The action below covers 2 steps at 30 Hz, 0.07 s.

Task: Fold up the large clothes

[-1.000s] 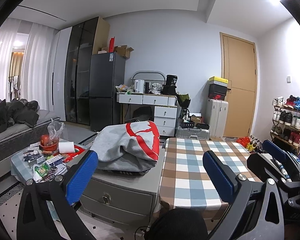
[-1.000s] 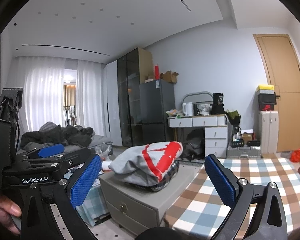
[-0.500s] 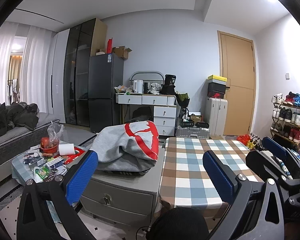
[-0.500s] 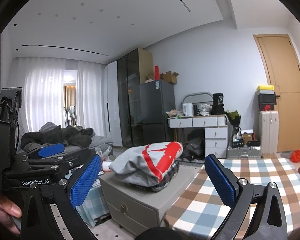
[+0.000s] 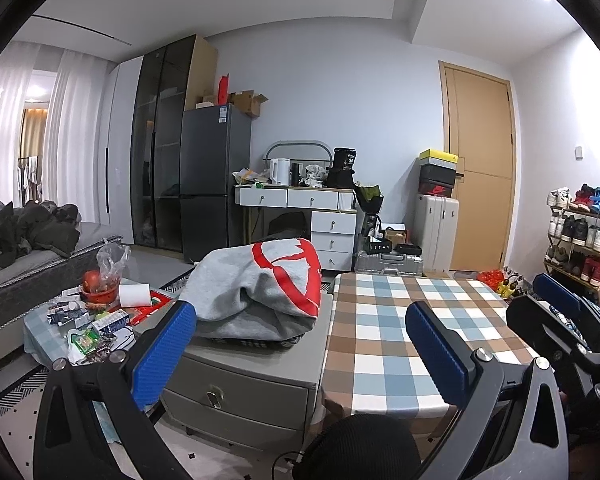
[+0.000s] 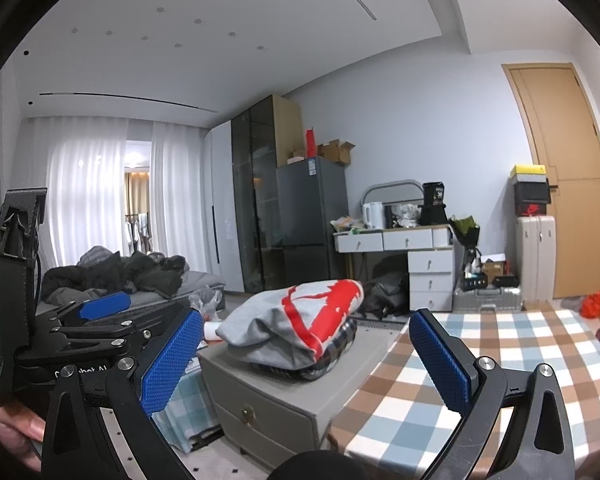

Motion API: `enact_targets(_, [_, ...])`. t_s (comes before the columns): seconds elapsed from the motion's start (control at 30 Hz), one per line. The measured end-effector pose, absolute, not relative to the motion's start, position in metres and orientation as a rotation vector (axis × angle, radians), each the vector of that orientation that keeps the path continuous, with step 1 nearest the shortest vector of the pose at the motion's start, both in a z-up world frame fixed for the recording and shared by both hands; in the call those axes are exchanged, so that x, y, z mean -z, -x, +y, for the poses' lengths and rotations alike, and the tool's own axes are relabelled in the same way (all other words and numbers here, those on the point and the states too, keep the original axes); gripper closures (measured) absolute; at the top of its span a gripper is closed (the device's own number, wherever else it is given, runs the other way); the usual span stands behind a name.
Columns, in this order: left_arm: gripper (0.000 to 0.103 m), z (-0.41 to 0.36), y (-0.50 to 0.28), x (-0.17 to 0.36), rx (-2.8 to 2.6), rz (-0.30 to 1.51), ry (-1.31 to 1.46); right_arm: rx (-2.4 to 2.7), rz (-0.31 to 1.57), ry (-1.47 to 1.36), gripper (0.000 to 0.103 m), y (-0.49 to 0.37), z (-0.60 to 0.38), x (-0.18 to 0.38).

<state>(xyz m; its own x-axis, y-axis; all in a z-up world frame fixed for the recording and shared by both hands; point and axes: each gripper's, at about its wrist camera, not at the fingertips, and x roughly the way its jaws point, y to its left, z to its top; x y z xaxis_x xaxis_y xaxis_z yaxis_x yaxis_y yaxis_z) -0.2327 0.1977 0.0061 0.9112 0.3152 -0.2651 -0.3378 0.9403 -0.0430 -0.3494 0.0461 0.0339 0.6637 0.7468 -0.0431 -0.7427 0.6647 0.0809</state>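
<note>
A grey sweatshirt with a red print (image 5: pixel 260 288) lies bunched on top of a checked garment on a grey drawer cabinet (image 5: pixel 240 384); it also shows in the right wrist view (image 6: pixel 296 328). My left gripper (image 5: pixel 300 344) is open and empty, held short of the cabinet. My right gripper (image 6: pixel 306 356) is open and empty, also short of the cabinet. The right gripper shows at the right edge of the left wrist view (image 5: pixel 560 320). The left gripper shows at the left of the right wrist view (image 6: pixel 80 332).
A table with a checked cloth (image 5: pixel 404 320) stands right of the cabinet. A cluttered low table (image 5: pixel 84 320) is at the left, a sofa with dark clothes (image 5: pixel 24 236) beyond it. A fridge (image 5: pixel 214 180), white desk (image 5: pixel 300 200), suitcase (image 5: pixel 436 228) and shoe rack (image 5: pixel 580 232) line the back.
The left wrist view has tilted slightly; the room sits a little lower and closer. Both grippers stay open and nothing on the cabinet has moved.
</note>
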Motion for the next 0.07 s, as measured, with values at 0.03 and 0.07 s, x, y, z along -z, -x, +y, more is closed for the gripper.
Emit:
enact_targets(0.03, [0.001, 0.1983, 0.2331, -0.0059, -0.344, 0.255, 0.088, -0.841, 0.075, -0.058, 0.000, 0.3491, 0.0456, -0.0337])
enact_targets(0.07, [0.001, 0.1990, 0.2325, -0.0060, -0.342, 0.254, 0.089, -0.839, 0.075, -0.059, 0.000, 0.3489, 0.0454, -0.0335])
